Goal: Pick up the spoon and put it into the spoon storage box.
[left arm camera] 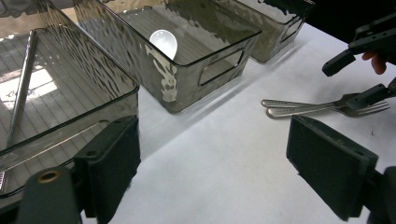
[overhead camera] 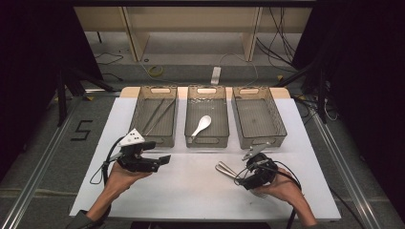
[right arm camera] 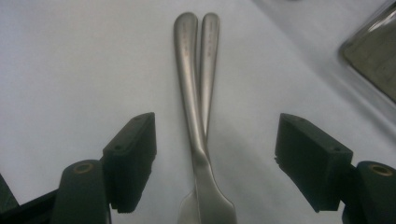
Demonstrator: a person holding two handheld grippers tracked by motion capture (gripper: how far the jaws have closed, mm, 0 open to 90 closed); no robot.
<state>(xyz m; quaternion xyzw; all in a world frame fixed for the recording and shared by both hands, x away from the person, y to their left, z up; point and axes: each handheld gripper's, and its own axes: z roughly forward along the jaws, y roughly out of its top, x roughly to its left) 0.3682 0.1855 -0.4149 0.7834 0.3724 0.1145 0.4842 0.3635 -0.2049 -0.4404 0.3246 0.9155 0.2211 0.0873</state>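
Two metal forks [right arm camera: 196, 93] lie side by side on the white table [overhead camera: 191, 191], handles pointing away in the right gripper view. My right gripper [right arm camera: 215, 163] is open and straddles them low over the table, with both pads [right arm camera: 133, 158] clear of the metal. In the high view the forks [overhead camera: 224, 168] lie at the front right, with the right gripper [overhead camera: 243, 169] over their far ends. My left gripper [overhead camera: 160, 155] hovers open at the front left with nothing between its jaws. In the left gripper view, the left gripper [left arm camera: 219, 172] faces the forks [left arm camera: 308, 107] and the right gripper [left arm camera: 364, 70].
Three smoky clear bins stand in a row at the back. The left bin [overhead camera: 154, 138] holds long metal chopsticks [overhead camera: 160, 114], the middle bin [overhead camera: 206, 140] a white spoon [overhead camera: 201, 125], and nothing lies in the right bin [overhead camera: 258, 138]. Cables cross the floor beyond the table.
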